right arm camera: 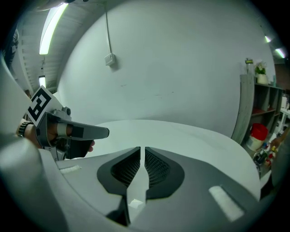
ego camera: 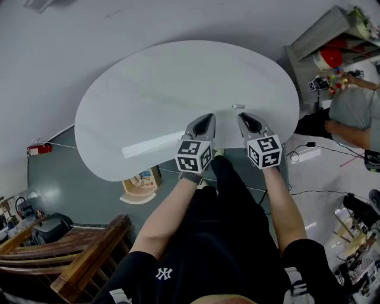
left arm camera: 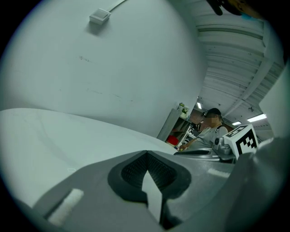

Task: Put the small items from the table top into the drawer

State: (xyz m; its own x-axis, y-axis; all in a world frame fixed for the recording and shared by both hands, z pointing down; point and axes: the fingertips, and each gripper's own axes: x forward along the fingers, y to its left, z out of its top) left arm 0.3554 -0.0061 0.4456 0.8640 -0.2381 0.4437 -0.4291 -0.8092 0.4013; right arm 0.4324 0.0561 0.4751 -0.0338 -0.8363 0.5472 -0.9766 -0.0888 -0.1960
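1 small item (ego camera: 238, 106) lies on the counter (ego camera: 148, 89) just beyond the right hand-held gripper (ego camera: 245, 116), whose jaws stand slightly parted and empty, so widen them and straddle it squarely; the left hand-held gripper (ego camera: 207, 116) is clenched, empty.

Empty right gripper (right arm camera: 142, 152), jaws a narrow slit apart, over white table (right arm camera: 190, 136), left gripper (right arm camera: 90, 132) at left

A grey wall (ego camera: 148, 18) rises behind, with shelving (ego camera: 320, 32) at right and wooden furniture (ego camera: 89, 249) lower left.
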